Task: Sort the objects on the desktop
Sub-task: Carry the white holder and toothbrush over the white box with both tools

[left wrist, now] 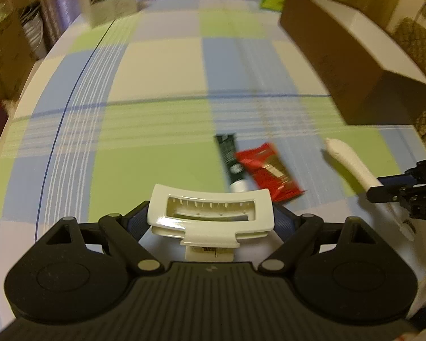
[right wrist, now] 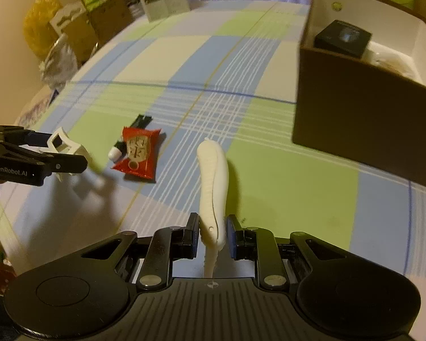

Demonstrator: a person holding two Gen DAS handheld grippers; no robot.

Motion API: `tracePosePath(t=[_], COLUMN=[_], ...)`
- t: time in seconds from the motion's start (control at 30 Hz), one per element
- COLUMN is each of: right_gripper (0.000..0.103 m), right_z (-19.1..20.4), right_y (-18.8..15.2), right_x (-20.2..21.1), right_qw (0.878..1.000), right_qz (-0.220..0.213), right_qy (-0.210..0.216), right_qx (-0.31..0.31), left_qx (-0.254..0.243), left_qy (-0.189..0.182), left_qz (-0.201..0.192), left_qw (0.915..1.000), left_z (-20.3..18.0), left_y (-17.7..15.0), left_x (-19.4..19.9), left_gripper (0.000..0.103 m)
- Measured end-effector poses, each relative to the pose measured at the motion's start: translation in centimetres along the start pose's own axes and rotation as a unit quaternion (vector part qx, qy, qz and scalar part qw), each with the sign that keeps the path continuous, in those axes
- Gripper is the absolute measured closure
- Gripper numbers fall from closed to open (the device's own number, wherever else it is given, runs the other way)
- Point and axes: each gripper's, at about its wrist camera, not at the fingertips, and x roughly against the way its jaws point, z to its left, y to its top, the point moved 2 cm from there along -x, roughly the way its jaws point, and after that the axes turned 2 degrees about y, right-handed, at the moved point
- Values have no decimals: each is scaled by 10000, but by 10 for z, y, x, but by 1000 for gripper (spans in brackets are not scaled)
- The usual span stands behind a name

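Left gripper (left wrist: 210, 216) closed on a white hair claw clip (left wrist: 210, 213), held across the jaws above the cloth; blue pads (left wrist: 137, 223) mostly hidden behind the clip, contact itself not visible. Seen from the right wrist as a blurred white shape (right wrist: 66, 145) between the black fingers, raised off the table.

Right gripper (right wrist: 213, 234) around the narrow end of a long white curved object (right wrist: 213, 170). Jaws narrowly apart; left pad (right wrist: 194, 234) touching the object, a thin gap showing at the right pad. Firmness of hold: cannot tell. Far end of the object close to or on the cloth; contact not clear. Identity of the object not determinable; lower tip cut off by the gripper body.

On the checked tablecloth (left wrist: 156, 85): a red snack packet (right wrist: 137, 153) lying over a dark green tube (left wrist: 230, 159) with a white cap (right wrist: 114, 153). Much of the tube hidden under the packet in the right wrist view. Print on both illegible.

Brown open box (right wrist: 355, 119) at the right of the table, white inside, holding a black square item (right wrist: 343, 37) and something pale beside it, indistinct. Interior not visible from the left wrist view. Both views motion-blurred toward the edges.
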Motion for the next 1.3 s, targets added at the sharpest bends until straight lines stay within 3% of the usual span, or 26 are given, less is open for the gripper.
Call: tracePosePath(t=[0.43, 0.87, 1.3], right_gripper=[86, 86, 86], right_z=[-31, -82, -116], right_y=[-11, -29, -18], right_x=[66, 115, 156], right_qw=[9973, 9878, 9758], right_qz=[-555, -925, -1415], right_qy=[-100, -509, -673], right_qx=[-460, -1144, -1524], left_qx=[-580, -1316, -1674], left_qy=[-541, -1099, -1344], left_qz=[-437, -667, -895], left_qw=[9959, 9829, 9726], left_z=[-74, -156, -195], left_y=[38, 64, 90], left_x=[22, 20, 20], left_gripper=[18, 18, 18])
